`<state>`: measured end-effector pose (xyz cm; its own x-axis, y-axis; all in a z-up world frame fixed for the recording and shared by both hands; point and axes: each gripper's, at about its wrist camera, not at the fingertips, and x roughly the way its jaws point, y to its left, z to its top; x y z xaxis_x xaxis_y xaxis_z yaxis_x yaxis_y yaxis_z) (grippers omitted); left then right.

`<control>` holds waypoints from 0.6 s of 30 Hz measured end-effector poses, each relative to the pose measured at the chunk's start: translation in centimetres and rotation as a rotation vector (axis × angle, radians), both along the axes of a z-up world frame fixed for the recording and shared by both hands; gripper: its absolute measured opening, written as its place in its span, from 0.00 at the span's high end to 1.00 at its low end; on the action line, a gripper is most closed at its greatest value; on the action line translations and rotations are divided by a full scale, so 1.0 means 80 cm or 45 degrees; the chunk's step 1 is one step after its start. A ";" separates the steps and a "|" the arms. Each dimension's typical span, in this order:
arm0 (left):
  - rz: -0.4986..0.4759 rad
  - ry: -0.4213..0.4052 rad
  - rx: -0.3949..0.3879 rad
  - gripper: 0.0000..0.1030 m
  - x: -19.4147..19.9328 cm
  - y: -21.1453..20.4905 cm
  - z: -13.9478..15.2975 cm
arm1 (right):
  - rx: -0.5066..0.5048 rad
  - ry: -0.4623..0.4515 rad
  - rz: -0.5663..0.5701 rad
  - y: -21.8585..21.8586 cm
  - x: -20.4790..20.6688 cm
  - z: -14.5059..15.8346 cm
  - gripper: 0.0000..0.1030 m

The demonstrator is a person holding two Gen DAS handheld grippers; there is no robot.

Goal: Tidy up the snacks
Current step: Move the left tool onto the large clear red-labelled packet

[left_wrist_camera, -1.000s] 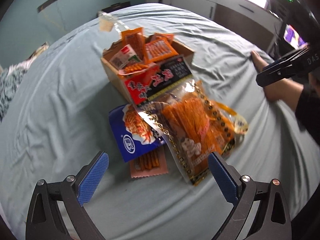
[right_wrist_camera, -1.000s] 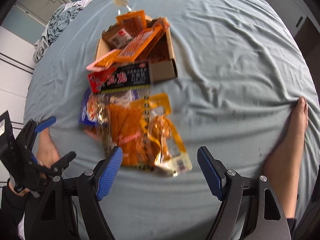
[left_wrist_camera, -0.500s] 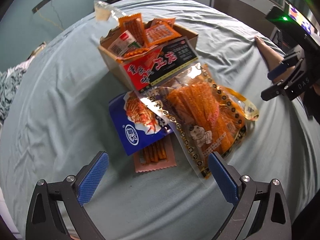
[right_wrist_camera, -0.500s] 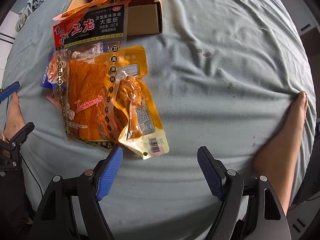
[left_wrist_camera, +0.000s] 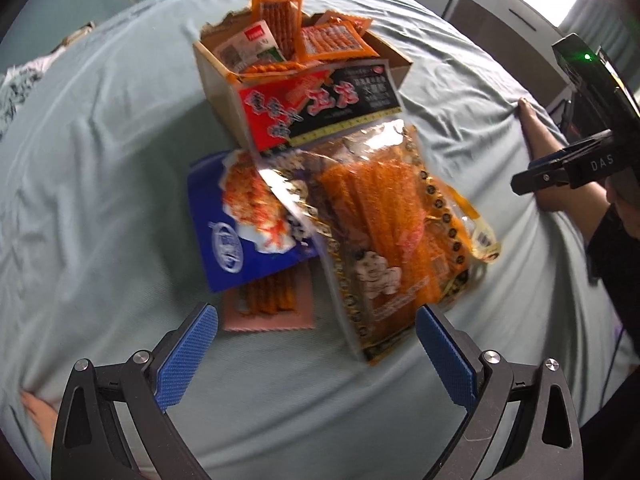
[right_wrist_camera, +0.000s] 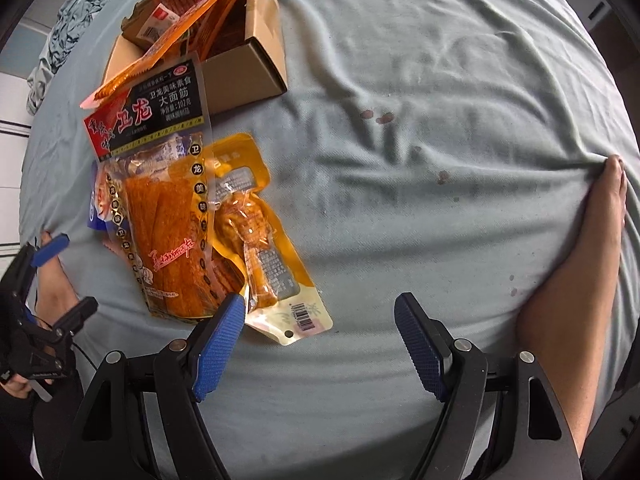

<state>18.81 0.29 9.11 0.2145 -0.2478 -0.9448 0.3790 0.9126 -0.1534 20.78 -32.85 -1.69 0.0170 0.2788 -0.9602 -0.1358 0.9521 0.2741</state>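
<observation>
I had both tools hovering over the bed (right_wrist_camera: 420,120) with nothing in them: the left gripper (left_wrist_camera: 316,354) stood wide, and the right gripper (right_wrist_camera: 320,344) was spread just as wide, its left pad just beside the bottom corner of the yellow pouch (right_wrist_camera: 260,248).

The loose snacks lay in an overlapping heap on the sheet, just in front of the cardboard box (left_wrist_camera: 218,76). The big clear bag of orange strips (left_wrist_camera: 384,232) sat on top, its red-and-black header leaning against the box wall. Under its left side lay the blue packet (left_wrist_camera: 236,228), and under that the small pink packet (left_wrist_camera: 272,304), nearest my left gripper. The yellow pouch poked out from under the big bag's right edge.

I judged all of these light, floppy film packs, glossy enough to slide between the pads, and the strips inside could crush under a hard pinch. The sealed flat margins looked the safest hold: the bottom seam of the big bag, or the free corner of the yellow pouch by its hang hole. The soft bedding would give under a downward press, so I favoured coming in low at an exposed edge.

The box already held several small orange and white packets standing on end, fairly crowded, with some room along its right side.
</observation>
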 end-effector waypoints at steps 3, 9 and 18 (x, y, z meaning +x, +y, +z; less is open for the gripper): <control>-0.031 0.007 -0.014 0.02 -0.005 -0.019 -0.003 | 0.015 0.016 -0.029 -0.006 0.002 0.000 0.26; -0.061 0.037 0.062 0.02 -0.003 -0.066 -0.027 | 0.016 0.025 -0.031 -0.004 0.004 -0.001 0.26; 0.027 0.123 0.140 0.01 0.027 -0.102 -0.066 | -0.017 0.046 -0.006 -0.002 0.000 -0.014 0.26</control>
<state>20.94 -7.90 3.79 0.1257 -0.1381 -0.9824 0.3475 0.9336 -0.0868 20.80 -32.98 -2.84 -0.0162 0.2657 -0.9639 -0.1216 0.9564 0.2657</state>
